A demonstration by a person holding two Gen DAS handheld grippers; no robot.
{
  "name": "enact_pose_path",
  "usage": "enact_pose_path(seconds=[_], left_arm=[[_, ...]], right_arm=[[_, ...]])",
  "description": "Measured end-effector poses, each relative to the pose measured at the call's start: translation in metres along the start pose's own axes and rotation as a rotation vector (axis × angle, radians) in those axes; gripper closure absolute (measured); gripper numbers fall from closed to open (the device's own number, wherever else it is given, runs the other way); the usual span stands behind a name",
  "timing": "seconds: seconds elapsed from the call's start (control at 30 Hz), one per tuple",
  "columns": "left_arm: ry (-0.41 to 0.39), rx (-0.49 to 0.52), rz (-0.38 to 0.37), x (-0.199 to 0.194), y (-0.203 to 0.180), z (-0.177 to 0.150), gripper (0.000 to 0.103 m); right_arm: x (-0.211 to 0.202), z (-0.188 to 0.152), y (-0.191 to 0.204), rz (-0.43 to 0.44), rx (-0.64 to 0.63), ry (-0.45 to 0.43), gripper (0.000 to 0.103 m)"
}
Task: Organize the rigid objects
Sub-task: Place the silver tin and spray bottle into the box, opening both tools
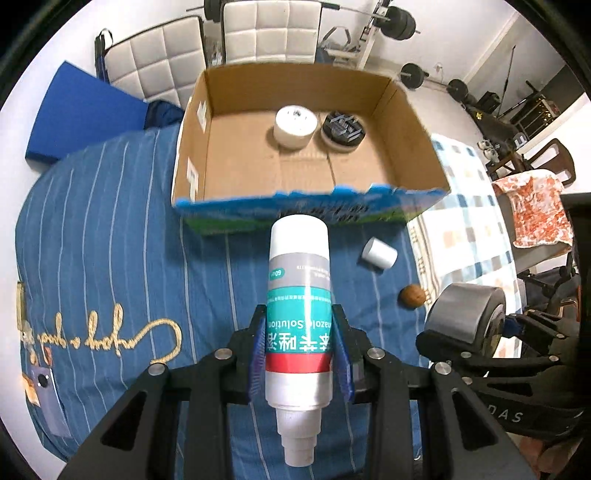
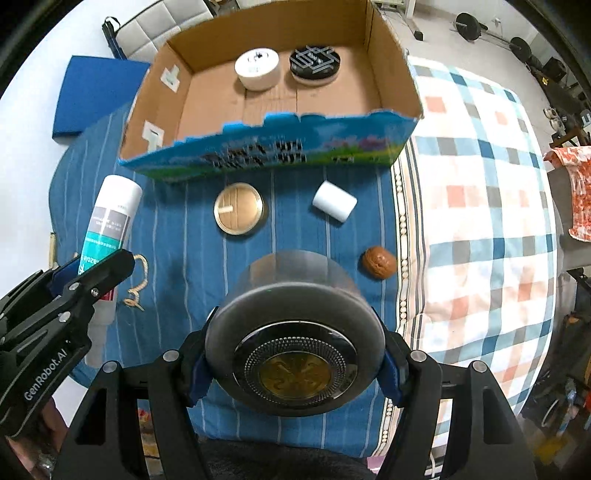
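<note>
My left gripper [image 1: 300, 347] is shut on a white and teal solution bottle [image 1: 298, 295], held above the blue striped bedding; the same bottle [image 2: 110, 218] shows at the left of the right wrist view. My right gripper [image 2: 293, 363] is shut on a dark grey round tin [image 2: 291, 332] with a gold centre, also seen as the tin [image 1: 467, 317] at right in the left wrist view. Ahead stands an open cardboard box [image 1: 207, 110] holding a white round jar [image 1: 295, 125] and a black patterned tin [image 1: 342, 129].
On the bedding lie a white cylinder [image 2: 334, 201], a brown walnut [image 2: 379, 263] and a round gold-rimmed lid [image 2: 239, 208]. A checked blanket [image 2: 480, 221] covers the right side. A blue folder [image 2: 96, 96], white padded chairs [image 1: 269, 33] and barbell weights [image 1: 400, 22] stand beyond.
</note>
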State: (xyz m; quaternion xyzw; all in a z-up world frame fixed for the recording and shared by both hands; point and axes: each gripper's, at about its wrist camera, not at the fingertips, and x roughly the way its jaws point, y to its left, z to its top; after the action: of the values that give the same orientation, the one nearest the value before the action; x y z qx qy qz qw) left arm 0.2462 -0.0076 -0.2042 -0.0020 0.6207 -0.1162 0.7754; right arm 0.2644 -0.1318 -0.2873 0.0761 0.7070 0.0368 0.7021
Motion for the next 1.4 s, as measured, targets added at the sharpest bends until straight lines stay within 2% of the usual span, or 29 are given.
enact_pose_path(seconds=[0.23, 0.33, 0.63, 0.83, 1.0, 1.2, 1.4], left_arm=[[-0.038, 0.013, -0.015, -0.014, -0.008, 0.017, 0.073], [-0.039, -0.003, -0.05, -0.015, -0.006, 0.028, 0.073], [-0.07, -0.024, -0.056, -0.011, 0.007, 0.096, 0.073], [-0.021, -0.06, -0.057, 0.026, 0.025, 0.152, 0.073], [0.071, -0.128, -0.058, 0.083, 0.046, 0.188, 0.073], [0.163, -0.191, -0.037, 0.145, 0.063, 0.204, 0.073], [0.213, -0.181, 0.003, 0.18, 0.062, 0.205, 0.073]], right_arm=[[-0.007, 0.011, -0.001, 0.027, 0.005, -0.017, 0.03], [-0.011, 0.022, -0.001, 0.041, 0.008, -0.023, 0.03], [-0.024, 0.09, 0.001, 0.043, 0.008, -0.061, 0.03], [-0.007, 0.157, -0.003, 0.006, 0.024, -0.057, 0.03], [0.034, 0.202, -0.01, -0.024, 0.033, -0.002, 0.03], [0.092, 0.234, -0.016, -0.069, 0.034, 0.085, 0.03], [0.135, 0.246, -0.02, -0.101, 0.021, 0.153, 0.03]])
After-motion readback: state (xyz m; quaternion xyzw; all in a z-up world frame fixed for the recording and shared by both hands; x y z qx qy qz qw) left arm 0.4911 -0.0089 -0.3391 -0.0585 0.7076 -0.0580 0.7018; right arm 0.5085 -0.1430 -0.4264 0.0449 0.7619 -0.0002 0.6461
